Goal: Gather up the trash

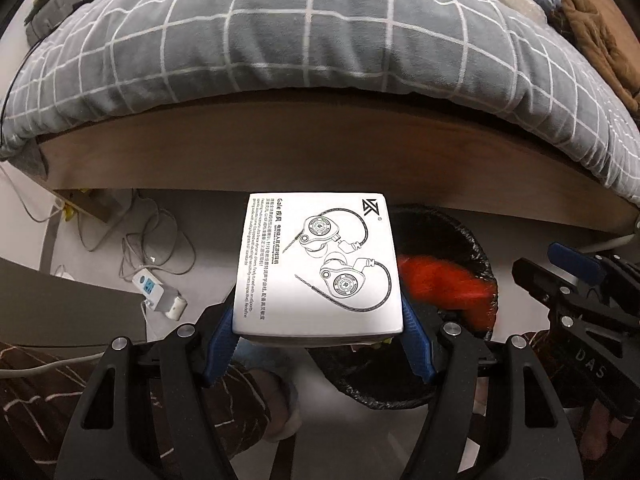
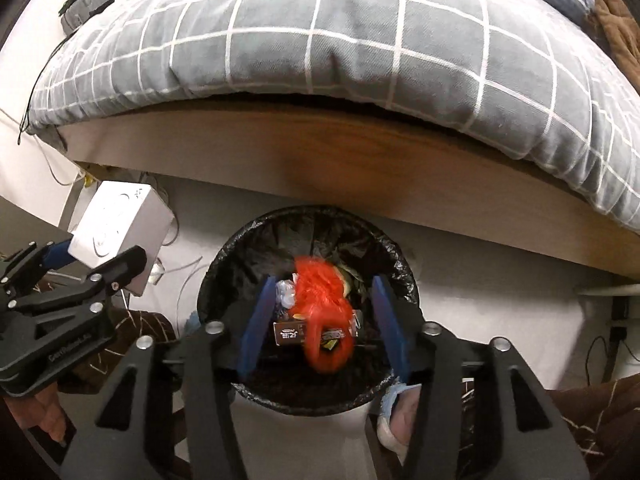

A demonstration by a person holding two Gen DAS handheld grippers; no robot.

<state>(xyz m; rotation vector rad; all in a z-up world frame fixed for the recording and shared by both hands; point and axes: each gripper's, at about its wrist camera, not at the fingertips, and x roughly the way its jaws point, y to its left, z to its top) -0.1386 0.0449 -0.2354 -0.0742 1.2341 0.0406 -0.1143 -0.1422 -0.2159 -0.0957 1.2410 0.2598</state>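
Both grippers hang over a black-lined trash bin (image 2: 308, 308) that stands on the floor just in front of a wooden bed frame (image 2: 320, 152). Directly above the bin, the right gripper (image 2: 320, 320) has its blue jaws spread wide with nothing pressed between them; a blurred red plastic bag (image 2: 322, 312) shows in the gap, apparently falling free into the bin, which suggests the gripper was brought there to let it drop cleanly inside. To the left of the bin, the left gripper (image 1: 318, 344) stands partly open, its pads clamped on the sides of a white earphone box (image 1: 318, 264) held flat, printed face up. The box sits beside the bin's rim rather than over its mouth, seemingly waiting its turn. Inside the bin lie dark snack wrappers (image 2: 290, 334), crumpled clear plastic (image 2: 285, 294) and what looks like food scraps. A grey checked quilt (image 2: 320, 40) overhangs the frame above the bin.
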